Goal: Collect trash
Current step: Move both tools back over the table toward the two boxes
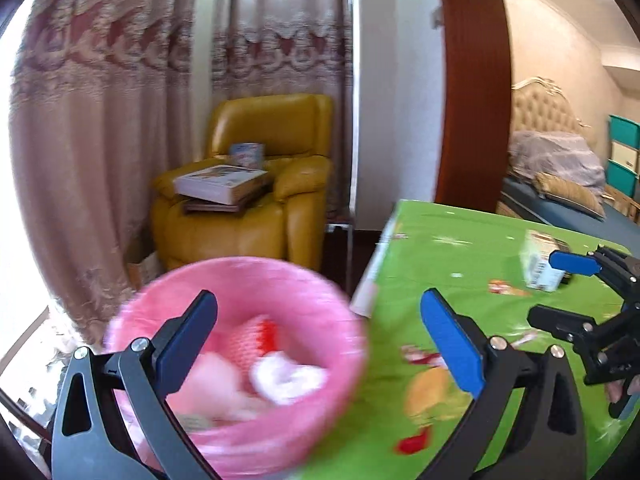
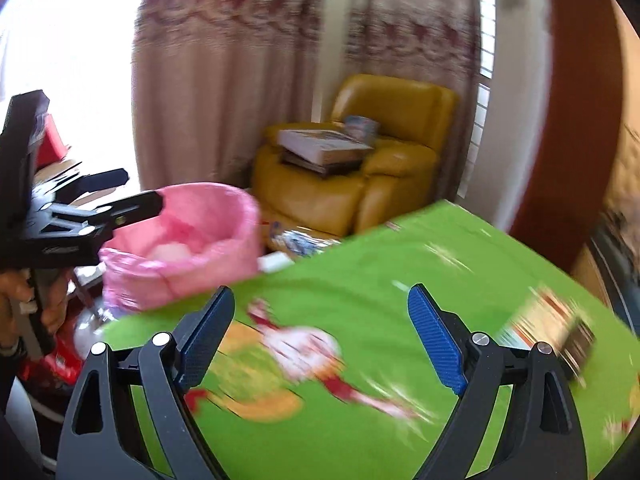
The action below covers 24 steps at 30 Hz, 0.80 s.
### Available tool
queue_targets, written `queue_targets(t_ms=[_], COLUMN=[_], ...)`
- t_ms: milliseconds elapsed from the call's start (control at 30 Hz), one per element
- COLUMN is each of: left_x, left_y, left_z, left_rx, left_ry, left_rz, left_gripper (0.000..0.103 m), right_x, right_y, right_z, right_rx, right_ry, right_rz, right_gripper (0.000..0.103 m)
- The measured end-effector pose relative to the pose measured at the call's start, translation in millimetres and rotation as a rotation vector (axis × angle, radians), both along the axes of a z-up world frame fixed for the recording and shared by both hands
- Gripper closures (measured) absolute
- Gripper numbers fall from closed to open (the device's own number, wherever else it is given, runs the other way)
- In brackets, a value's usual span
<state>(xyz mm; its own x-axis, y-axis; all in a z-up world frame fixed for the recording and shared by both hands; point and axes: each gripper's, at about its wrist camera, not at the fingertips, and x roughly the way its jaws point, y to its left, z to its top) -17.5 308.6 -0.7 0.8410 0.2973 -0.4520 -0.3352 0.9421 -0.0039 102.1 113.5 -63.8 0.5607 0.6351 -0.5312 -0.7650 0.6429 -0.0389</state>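
A pink-lined trash bin (image 1: 236, 356) stands off the table's left edge and holds pink and white wrappers (image 1: 286, 378); it also shows in the right wrist view (image 2: 188, 244). My left gripper (image 1: 320, 332) is open and empty, over the bin's right side and the table edge. A small carton (image 1: 542, 262) lies on the green tablecloth (image 1: 460, 264) at the far right; it is blurred in the right wrist view (image 2: 548, 328). My right gripper (image 2: 320, 332) is open and empty above the cloth, with the carton just to its right.
A yellow armchair (image 1: 256, 184) with stacked books (image 1: 222, 186) stands behind the bin, in front of pink curtains (image 1: 100, 120). A wooden door frame (image 1: 474, 80) opens on a bedroom at the right. Red items (image 2: 52, 360) lie below the table at left.
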Motion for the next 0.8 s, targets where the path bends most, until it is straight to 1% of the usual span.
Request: queue_targets(t_ms=[133, 200, 267, 333, 400, 500, 567, 700, 767, 800], left_x=[36, 54, 70, 84, 98, 117, 122, 123, 124, 126], left_y=[-48, -73, -94, -112, -129, -149, -154, -157, -151, -151], left_z=[-13, -20, -26, -31, -35, -40, -39, -37, -34, -36], left_rx=[-0.029, -0.041, -0.051, -0.055, -0.06, -0.064, -0.059, -0.045, -0.041, -0.039], left_ry=[0.031, 0.049, 0.061, 0.071, 0.076, 0.084, 0.087, 0.078, 0.08, 0.085], left_rz=[-0.071, -0.103, -0.142, -0.175, -0.192, -0.203, -0.207, -0.214, -0.216, -0.217], left_gripper=[0.005, 0.005, 0.005, 0.005, 0.005, 0.005, 0.005, 0.005, 0.005, 0.005], right_x=[24, 33, 48, 62, 74, 98, 113, 142, 154, 160], right_y=[-53, -77, -102, -116, -127, -128, -122, -109, -103, -100], right_z=[-9, -12, -16, -19, -24, -30, -35, -41, -44, -45], right_rx=[0.012, 0.014, 0.018, 0.009, -0.002, -0.018, -0.047, -0.077, -0.123, -0.135], right_ry=[0.036, 0.036, 0.055, 0.078, 0.085, 0.097, 0.109, 0.149, 0.148, 0.15], right_rz=[-0.139, -0.214, -0.302, -0.377, -0.424, -0.489, -0.536, -0.6, -0.643, -0.646], right_gripper=[0.02, 0.02, 0.02, 0.019, 0.019, 0.019, 0.019, 0.019, 0.019, 0.019])
